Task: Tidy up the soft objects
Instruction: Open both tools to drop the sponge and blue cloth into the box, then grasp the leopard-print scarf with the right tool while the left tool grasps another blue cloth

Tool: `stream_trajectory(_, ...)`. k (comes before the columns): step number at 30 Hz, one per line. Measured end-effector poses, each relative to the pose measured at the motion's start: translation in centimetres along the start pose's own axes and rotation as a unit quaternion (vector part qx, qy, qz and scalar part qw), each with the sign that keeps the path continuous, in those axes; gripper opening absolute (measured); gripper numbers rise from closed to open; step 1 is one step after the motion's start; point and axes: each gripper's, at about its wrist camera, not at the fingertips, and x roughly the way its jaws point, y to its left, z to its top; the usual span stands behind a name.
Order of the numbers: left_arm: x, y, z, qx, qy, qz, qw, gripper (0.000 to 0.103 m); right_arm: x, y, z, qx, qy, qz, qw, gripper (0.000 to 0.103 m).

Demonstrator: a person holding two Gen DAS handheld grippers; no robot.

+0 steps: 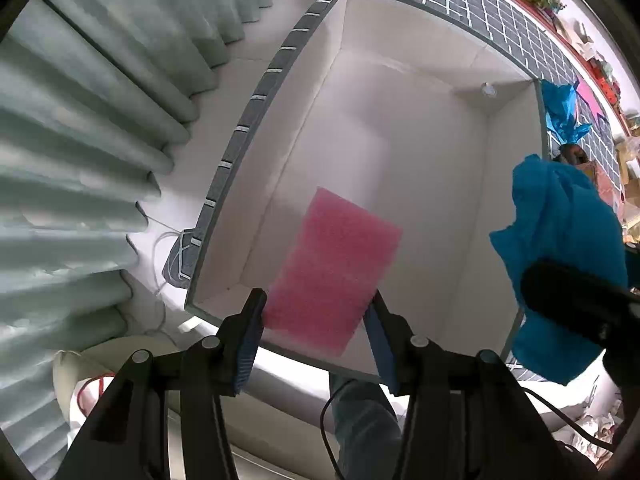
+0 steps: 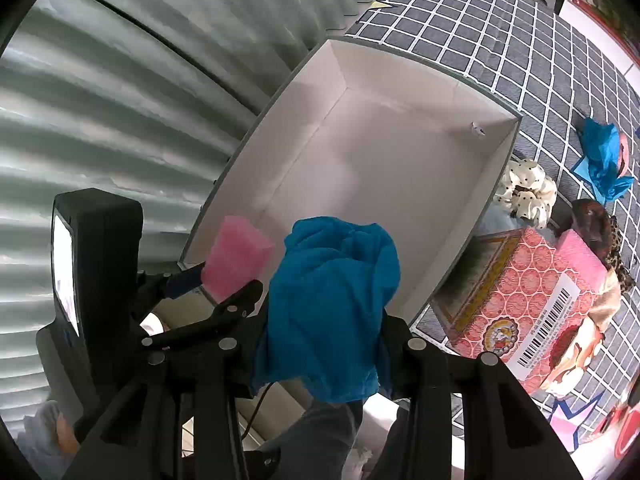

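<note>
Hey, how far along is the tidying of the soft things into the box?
Nothing soft lies in the box yet. In hand: the left gripper holds a pink sponge, the right gripper a blue cloth, both above it. Left on the bed: another blue cloth, a dotted scrunchie.

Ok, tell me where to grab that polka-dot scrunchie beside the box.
Take the polka-dot scrunchie from above, pinching one puffy side of its ring. It lies flat on the checked cover, pressed against the box wall, so a sideways approach from the box side is blocked.
</note>
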Motion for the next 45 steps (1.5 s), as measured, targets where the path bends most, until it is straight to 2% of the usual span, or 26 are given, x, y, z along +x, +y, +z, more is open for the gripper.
stream_trajectory(6, -0.1, -0.1, -0.1, 0.0, -0.002, -0.003, 1.0, 0.055, -0.2, 0.0, 0.1, -0.006, -0.002, 0.009, 1.0, 0.045)
stream_trajectory(7, -0.1, -0.1, -0.1, -0.001, -0.001, -0.004, 1.0, 0.056, -0.2, 0.1, 0.1, -0.008, -0.002, 0.012, 1.0, 0.053)
stream_trajectory(8, -0.1, -0.1, -0.1, -0.003, -0.001, -0.006, 1.0, 0.062, -0.3, 0.1, 0.1, -0.008, -0.004, 0.014, 1.0, 0.065)
stream_trajectory(9, -0.1, -0.1, -0.1, -0.004, -0.001, -0.009, 1.0, 0.066, -0.5, 0.1, 0.1, -0.008, -0.006, 0.017, 1.0, 0.071)
stream_trajectory(10, -0.2, 0.0, -0.1, -0.005, -0.003, -0.009, 0.9999, 0.075, -0.6, 0.1, 0.1, -0.008, -0.01, 0.018, 1.0, 0.08)
stream_trajectory(11, -0.4, 0.0, -0.1, -0.006, -0.005, -0.009, 0.9999, 0.081, -0.8, 0.2, 0.1, -0.009, -0.013, 0.018, 1.0, 0.08)
stream_trajectory(14, -0.5, 0.1, -0.1, -0.008, -0.002, -0.018, 0.9998, 0.084, -1.2, 0.2, 0.0, -0.012, -0.018, 0.012, 1.0, 0.081)
stream_trajectory(15, -0.6, 0.0, 0.0, -0.009, -0.003, -0.023, 0.9997, 0.086, -1.5, 0.1, 0.0, -0.012, -0.021, 0.011, 1.0, 0.085)
stream_trajectory(17, -0.9, 0.1, 0.1, -0.013, -0.007, -0.026, 0.9995, 0.098, -2.1, 0.0, 0.0, -0.01, -0.028, 0.012, 0.999, 0.102)
stream_trajectory(18, -1.0, 0.1, 0.2, -0.016, -0.009, -0.031, 0.9994, 0.103, -2.6, -0.1, 0.1, -0.009, -0.034, 0.014, 0.999, 0.102)
stream_trajectory(25, -2.7, -0.6, 1.3, -0.023, -0.022, -0.045, 0.9985, 0.103, -6.9, -1.8, 0.4, 0.004, -0.076, 0.018, 0.997, 0.102)
stream_trajectory(30, -5.2, -2.7, 3.0, 0.001, -0.035, -0.067, 0.9971, 0.103, -10.2, -6.4, 0.3, 0.054, -0.106, 0.015, 0.993, 0.102)
stream_trajectory(36, -7.6, -7.4, 5.1, 0.04, -0.037, -0.089, 0.9945, 0.103, -11.7, -16.1, -1.6, 0.161, -0.122, -0.017, 0.979, 0.102)
stream_trajectory(42, -8.8, -13.2, 7.2, 0.067, -0.035, -0.094, 0.9927, 0.103, -10.2, -26.6, -5.5, 0.285, -0.104, -0.046, 0.952, 0.102)
stream_trajectory(45, -8.7, -16.4, 8.8, 0.08, -0.033, -0.093, 0.9919, 0.103, -8.6, -31.3, -7.1, 0.347, -0.086, -0.05, 0.933, 0.102)
